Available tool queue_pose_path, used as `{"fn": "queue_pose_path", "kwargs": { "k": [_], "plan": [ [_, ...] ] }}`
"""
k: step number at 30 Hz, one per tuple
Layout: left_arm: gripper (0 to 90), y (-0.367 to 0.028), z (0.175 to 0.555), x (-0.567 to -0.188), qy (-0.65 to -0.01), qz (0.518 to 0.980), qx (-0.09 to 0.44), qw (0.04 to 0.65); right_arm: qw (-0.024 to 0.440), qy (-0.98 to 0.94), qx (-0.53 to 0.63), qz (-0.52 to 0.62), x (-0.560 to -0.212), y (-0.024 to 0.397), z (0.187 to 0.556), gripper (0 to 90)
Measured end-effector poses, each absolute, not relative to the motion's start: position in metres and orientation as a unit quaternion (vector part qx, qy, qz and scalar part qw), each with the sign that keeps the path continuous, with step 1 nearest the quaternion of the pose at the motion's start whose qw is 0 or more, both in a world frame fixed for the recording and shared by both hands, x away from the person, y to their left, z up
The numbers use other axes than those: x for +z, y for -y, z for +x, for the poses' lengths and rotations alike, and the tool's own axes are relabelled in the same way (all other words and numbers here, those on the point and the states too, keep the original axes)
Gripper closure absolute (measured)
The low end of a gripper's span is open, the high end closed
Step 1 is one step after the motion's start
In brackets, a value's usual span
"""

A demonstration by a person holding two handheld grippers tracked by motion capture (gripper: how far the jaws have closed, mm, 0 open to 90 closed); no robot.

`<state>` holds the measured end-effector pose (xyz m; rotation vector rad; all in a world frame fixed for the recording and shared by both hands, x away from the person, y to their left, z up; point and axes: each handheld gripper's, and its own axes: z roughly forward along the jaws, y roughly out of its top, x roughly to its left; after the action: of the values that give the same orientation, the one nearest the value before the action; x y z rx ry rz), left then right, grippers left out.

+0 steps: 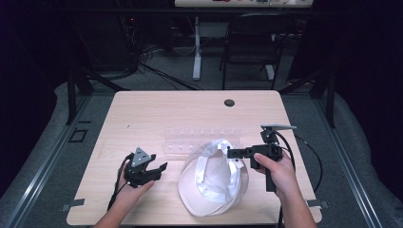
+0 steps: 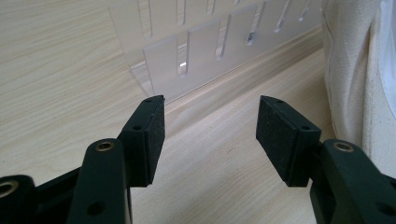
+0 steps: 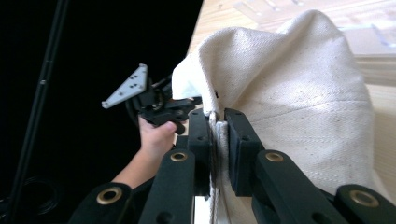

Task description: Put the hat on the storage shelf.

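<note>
A white cotton cap (image 1: 214, 178) lies upside down near the front edge of the counter (image 1: 142, 114), its open crown facing up and the paler lining showing inside. Just behind it, flat on the wood, rests a clear acrylic slotted rack (image 1: 199, 140).

The cap looks light and soft. The cloth should fold and sag wherever it is lifted, so a pinch at 1 point will likely let the rest droop. The stitched rim of the crown appears the firmest place to take hold, since the seam gives a doubled edge that is less likely to slip than the single panel cloth. Nothing about it seems fragile.

The right gripper (image 3: 217, 126) is already clamped on that rim at the cap's right side: in the right gripper view its 2 fingers (image 3: 239, 149) stand nearly together with a thin fold of cream cloth squeezed between the pads, and the crown rises beyond them.

The left gripper (image 1: 151, 170) rests low on the counter just left of the cap, apart from it. In the left gripper view its fingers (image 2: 148, 140) are spread wide with bare wood between them, holding nothing; the cap's side wall stands close by the right-hand finger, and the acrylic rack lies ahead.
</note>
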<state>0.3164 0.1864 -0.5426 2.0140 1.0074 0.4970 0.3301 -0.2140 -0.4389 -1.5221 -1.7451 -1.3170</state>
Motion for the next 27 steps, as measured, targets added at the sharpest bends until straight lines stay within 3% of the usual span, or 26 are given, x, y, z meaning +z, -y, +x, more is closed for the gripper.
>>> {"fn": "queue_pose_path", "kwargs": {
  "k": [6, 27],
  "plan": [
    [42.5, -0.186, 0.316, -0.542, -0.398, 0.798, 0.197, 0.407, 0.248, 0.638, -0.494, -0.536, -0.43, 0.205, 0.329, 82.0],
    [42.5, -0.196, 0.307, -0.542, -0.402, 0.795, 0.212, 0.401, 0.197, 0.649, -0.522, -0.518, -0.382, 0.204, 0.319, 82.0]
  ]
}}
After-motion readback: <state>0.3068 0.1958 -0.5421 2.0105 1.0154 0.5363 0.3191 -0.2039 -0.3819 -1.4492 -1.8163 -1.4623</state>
